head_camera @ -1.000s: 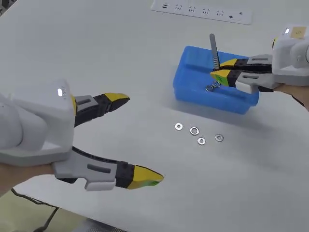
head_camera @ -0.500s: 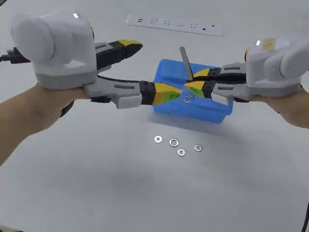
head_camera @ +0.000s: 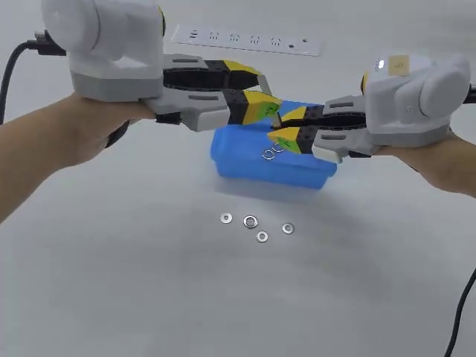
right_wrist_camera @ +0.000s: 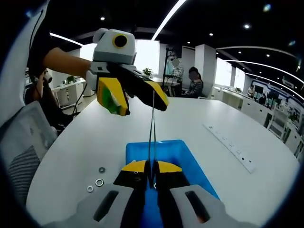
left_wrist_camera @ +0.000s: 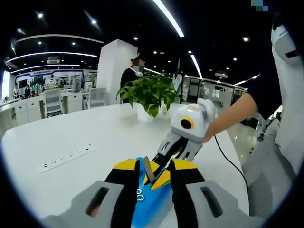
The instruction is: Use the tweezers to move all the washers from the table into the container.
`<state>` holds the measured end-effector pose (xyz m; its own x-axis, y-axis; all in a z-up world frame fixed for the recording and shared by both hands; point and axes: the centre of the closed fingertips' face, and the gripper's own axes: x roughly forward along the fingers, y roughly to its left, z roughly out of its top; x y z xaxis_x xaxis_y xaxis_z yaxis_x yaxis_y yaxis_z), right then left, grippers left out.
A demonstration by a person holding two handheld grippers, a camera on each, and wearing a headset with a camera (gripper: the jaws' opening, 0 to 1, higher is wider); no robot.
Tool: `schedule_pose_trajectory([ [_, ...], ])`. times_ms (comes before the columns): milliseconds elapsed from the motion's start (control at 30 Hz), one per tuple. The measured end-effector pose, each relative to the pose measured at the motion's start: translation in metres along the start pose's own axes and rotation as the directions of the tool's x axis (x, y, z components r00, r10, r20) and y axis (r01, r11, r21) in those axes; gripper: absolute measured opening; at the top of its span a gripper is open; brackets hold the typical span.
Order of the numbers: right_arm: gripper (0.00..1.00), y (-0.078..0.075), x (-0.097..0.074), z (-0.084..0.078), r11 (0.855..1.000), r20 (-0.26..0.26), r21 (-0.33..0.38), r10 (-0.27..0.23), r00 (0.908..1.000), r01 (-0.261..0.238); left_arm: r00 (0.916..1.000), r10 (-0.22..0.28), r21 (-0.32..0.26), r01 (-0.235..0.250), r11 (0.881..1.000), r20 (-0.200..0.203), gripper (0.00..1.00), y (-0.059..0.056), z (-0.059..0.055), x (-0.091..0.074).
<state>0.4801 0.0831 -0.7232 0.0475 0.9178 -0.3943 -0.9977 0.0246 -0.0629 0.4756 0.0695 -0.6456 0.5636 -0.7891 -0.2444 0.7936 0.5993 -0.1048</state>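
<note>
My right gripper (head_camera: pixel 285 126) is shut on the thin metal tweezers (right_wrist_camera: pixel 152 128) and holds them above the blue container (head_camera: pixel 297 172). The tweezers stand up from its jaws (right_wrist_camera: pixel 152 166). My left gripper (head_camera: pixel 264 93) reaches in from the left. Its jaws are open on either side of the tweezers' (left_wrist_camera: pixel 148 170) free end and do not clamp it. Several washers (head_camera: pixel 251 222) lie in a loose row on the white table in front of the container. A few more washers (head_camera: pixel 270 154) lie inside the container.
A white power strip (head_camera: pixel 245 39) lies at the table's far edge behind the container. A dark cable (head_camera: pixel 461 312) hangs at the right edge. Bare white tabletop (head_camera: pixel 149 282) spreads around the loose washers. People and a potted plant (left_wrist_camera: pixel 149 92) are far off.
My left gripper has come up from the lower left to the container, and its jaws now flank the tweezers. The right gripper has kept its hold. The head camera has shifted.
</note>
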Motion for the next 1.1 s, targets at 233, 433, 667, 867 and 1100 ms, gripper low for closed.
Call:
schedule_pose_trajectory([
  [233, 0.07, 0.009, 0.0, 0.0, 0.999, -0.005, -0.007, 0.036, 0.9994, -0.036, 0.9991, -0.043, 0.004, 0.043, 0.999, 0.003, 0.15, -0.01, 0.004, -0.002],
  [433, 0.07, 0.018, 0.0, 0.002, 0.996, -0.016, -0.026, 0.082, 0.9965, -0.082, 0.9956, -0.093, 0.041, 0.093, 0.995, -0.015, 0.08, -0.014, 0.003, -0.006],
  [667, 0.07, 0.022, 0.001, 0.006, 0.995, -0.008, -0.026, 0.098, 0.9952, -0.098, 0.9883, -0.147, 0.142, 0.151, 0.978, -0.041, 0.06, -0.023, 0.007, -0.005],
  [867, 0.08, 0.025, 0.001, 0.005, 0.993, -0.023, -0.037, 0.109, 0.9938, -0.11, 0.9835, -0.167, 0.204, 0.178, 0.963, -0.069, 0.04, -0.029, 0.007, 0.003],
  [1100, 0.12, 0.02, -0.003, 0.008, 0.996, -0.018, -0.045, 0.081, 0.9965, -0.082, 0.9855, -0.155, 0.23, 0.167, 0.959, -0.069, 0.04, -0.026, 0.011, 0.005],
])
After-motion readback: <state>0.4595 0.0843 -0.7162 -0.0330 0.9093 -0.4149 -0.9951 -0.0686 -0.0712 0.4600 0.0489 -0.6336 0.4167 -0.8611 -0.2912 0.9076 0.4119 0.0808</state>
